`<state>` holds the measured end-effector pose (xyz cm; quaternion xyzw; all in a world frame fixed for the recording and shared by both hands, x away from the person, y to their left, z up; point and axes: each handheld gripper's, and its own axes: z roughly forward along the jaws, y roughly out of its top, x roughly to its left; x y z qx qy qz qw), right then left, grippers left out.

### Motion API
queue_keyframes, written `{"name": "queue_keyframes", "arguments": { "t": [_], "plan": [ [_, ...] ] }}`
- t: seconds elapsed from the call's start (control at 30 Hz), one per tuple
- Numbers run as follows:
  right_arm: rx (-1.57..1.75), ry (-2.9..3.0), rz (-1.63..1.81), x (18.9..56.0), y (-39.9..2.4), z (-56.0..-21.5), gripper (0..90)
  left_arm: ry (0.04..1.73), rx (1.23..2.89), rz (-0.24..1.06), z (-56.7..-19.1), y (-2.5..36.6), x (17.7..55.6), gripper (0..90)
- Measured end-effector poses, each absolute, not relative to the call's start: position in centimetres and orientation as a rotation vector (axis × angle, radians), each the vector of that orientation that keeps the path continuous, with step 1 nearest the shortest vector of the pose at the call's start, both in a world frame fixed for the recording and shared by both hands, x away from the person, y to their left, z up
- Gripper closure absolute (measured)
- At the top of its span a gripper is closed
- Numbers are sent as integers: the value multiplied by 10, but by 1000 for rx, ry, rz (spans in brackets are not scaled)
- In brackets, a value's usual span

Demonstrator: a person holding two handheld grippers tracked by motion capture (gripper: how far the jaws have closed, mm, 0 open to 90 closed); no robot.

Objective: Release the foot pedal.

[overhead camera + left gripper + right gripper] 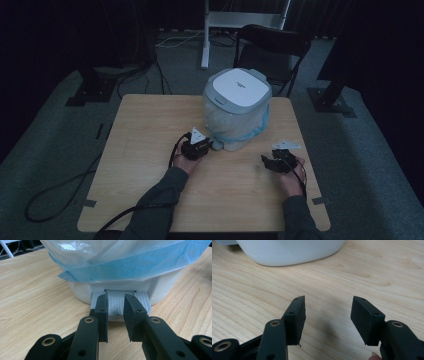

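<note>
The white bin point(237, 107) stands at the far middle of the wooden table point(140, 135), lid down, with a clear and blue bag point(130, 262) draped over its sides. The left gripper point(204, 146) is right up against the near foot of the bin. In the left gripper view its jaws are nearly closed, a narrow gap between them, with the tips over the ribbed grey pedal point(117, 305) that juts from the base. Whether they press on the pedal or only hover above it is hard to tell from this angle. Over on the near right, the right gripper point(270, 162) sits well apart from the bin, low over bare wood, jaws spread wide and holding nothing; the bin's rounded base point(287, 251) shows far off in its own view. So the work looks to be at its start: the approach to the pedal is made, but the lid is not yet up, the bag is in place, and nothing has gone in or come out. The pedal press and whatever the right gripper is waiting for are left to do.
</note>
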<state>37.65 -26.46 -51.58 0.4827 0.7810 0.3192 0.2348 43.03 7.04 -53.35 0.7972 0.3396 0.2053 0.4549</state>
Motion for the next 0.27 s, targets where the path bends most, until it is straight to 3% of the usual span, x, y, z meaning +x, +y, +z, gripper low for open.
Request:
{"name": "queue_keyframes", "arguments": {
  "t": [0.27],
  "plan": [
    [1357, 2149, 854, 377, -264, -527, 403, 840, 1963, 508, -533, 71, 430, 740]
  ]
}}
